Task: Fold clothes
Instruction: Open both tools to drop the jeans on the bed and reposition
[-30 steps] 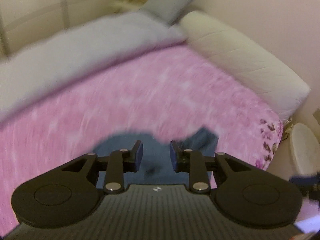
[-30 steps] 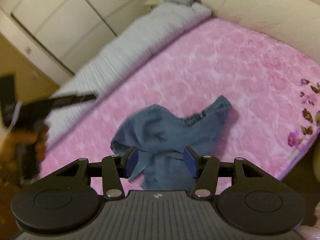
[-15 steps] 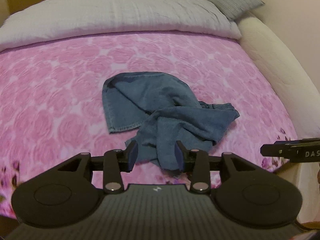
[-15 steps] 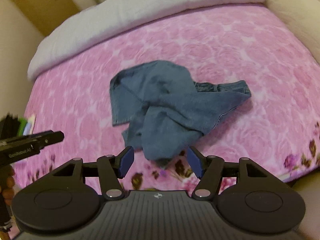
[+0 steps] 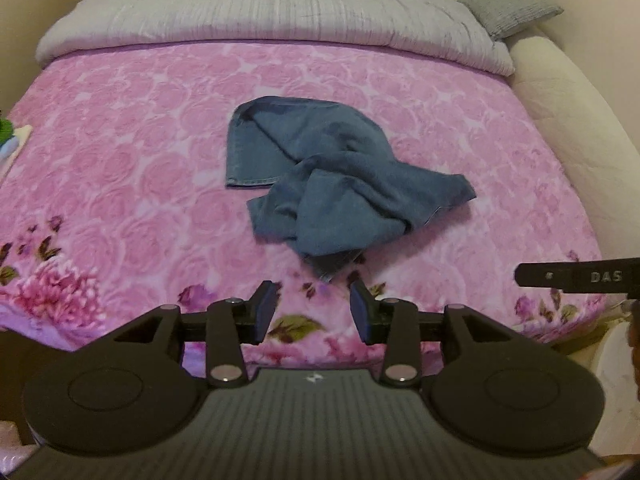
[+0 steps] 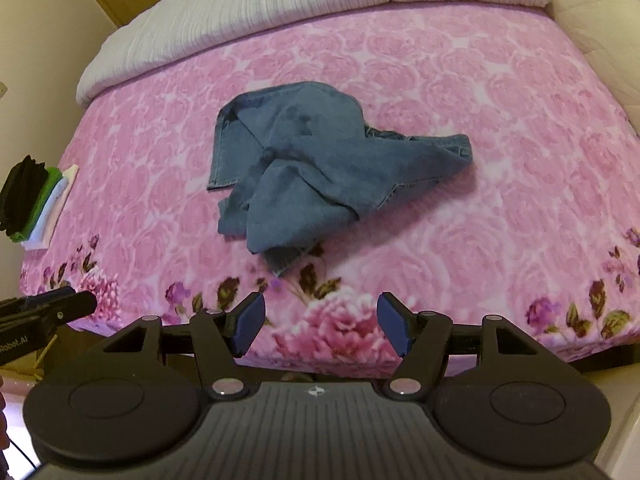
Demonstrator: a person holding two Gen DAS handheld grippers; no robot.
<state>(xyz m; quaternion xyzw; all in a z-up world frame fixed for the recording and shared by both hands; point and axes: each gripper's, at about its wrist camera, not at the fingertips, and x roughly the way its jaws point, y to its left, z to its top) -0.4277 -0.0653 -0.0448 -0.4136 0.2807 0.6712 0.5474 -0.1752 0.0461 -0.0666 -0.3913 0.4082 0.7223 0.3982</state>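
A crumpled pair of blue jeans lies mid-blanket on the pink rose-print blanket, nearer its front edge. The left gripper and right gripper hang over that front edge, fingers spread wide, holding nothing. "DAS" reads on the right gripper's side. Folded clothes sit at the blanket's left edge.

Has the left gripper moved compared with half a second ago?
Yes. The left gripper has pulled back from the jeans; its fingertips overlapped the denim then, and now pink blanket shows between.
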